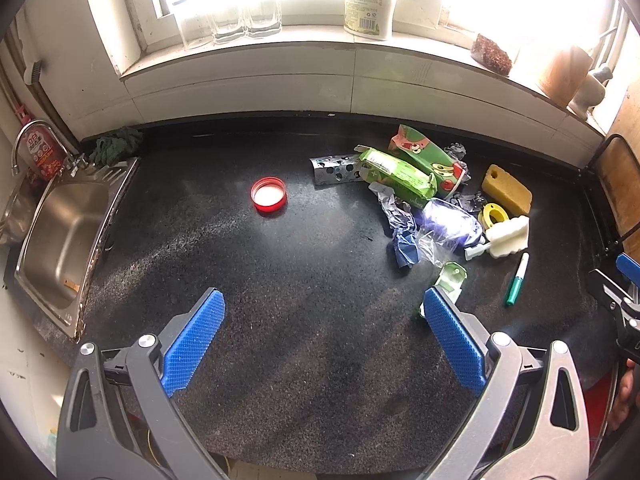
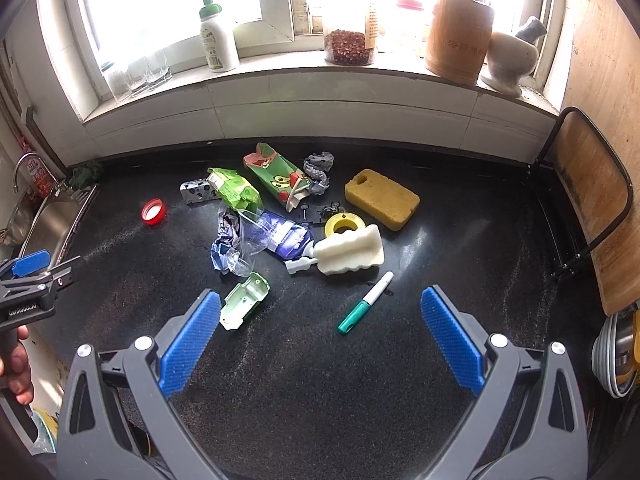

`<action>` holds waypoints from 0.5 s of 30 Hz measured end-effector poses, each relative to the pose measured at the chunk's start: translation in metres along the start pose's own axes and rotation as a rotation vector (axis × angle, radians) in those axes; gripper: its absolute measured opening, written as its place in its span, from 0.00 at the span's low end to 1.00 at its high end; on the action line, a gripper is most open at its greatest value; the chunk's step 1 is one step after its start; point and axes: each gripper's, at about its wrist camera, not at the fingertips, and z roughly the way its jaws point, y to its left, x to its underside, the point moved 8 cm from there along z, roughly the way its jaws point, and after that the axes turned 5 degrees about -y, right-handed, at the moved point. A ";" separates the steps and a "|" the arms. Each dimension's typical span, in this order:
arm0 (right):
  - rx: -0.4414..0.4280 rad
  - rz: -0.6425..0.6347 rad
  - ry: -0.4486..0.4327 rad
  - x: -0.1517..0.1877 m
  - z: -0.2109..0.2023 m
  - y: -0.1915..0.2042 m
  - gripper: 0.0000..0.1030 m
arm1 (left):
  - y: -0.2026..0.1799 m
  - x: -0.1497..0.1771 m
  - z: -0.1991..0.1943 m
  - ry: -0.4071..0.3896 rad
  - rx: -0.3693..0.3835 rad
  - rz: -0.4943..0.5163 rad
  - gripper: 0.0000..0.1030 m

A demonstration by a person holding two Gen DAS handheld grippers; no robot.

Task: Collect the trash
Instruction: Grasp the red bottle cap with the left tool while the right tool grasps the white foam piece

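On the black countertop (image 2: 460, 240) the trash pile lies ahead of both wide-spread, empty grippers: left gripper (image 1: 324, 320), right gripper (image 2: 320, 320). Only the right wrist view shows the teal marker (image 2: 365, 303) and pale green casing (image 2: 244, 306) whole; the left shows the sink (image 1: 64, 240).

2 sponges (image 2: 382, 196), 2 cartons (image 2: 276, 174), 1 red lid (image 2: 154, 211), 1 marker (image 2: 365, 303).
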 end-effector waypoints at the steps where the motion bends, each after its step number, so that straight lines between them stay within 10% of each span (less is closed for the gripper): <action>1: -0.005 -0.012 -0.002 -0.001 0.008 0.000 0.95 | 0.002 -0.003 0.010 0.000 -0.005 0.002 0.94; 15: 0.004 -0.026 0.142 0.004 0.155 -0.013 0.94 | 0.045 -0.042 0.191 0.001 -0.075 0.020 0.92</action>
